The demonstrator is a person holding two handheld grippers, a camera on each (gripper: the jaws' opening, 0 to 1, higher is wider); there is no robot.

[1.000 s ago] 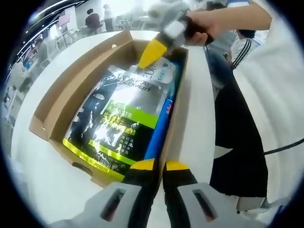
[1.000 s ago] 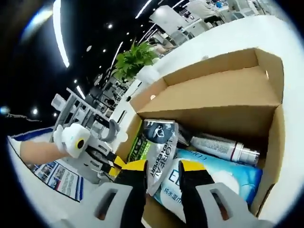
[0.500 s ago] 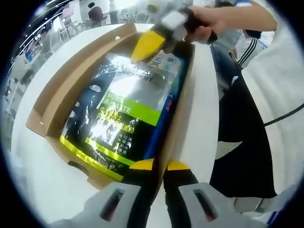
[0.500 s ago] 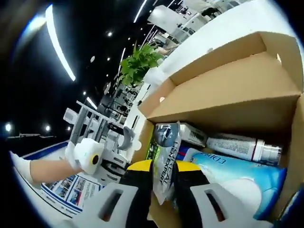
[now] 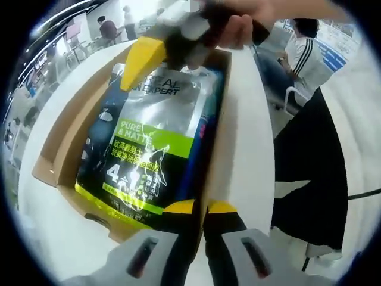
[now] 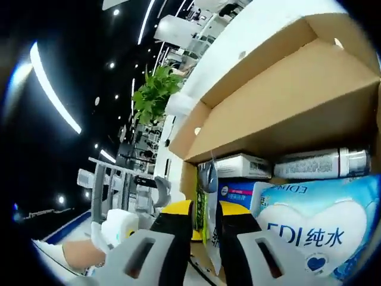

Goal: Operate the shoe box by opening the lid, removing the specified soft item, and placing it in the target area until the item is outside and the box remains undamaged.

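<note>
Now lifted: L'Oréal refill pouch, raised at its top end out of the open shoe box at frame centre, pinched by right gripper. Left gripper clamped narrow on the box's near wall. Extraction under way, target area pending.

right tongs gripping pouch, open shoe box
</note>
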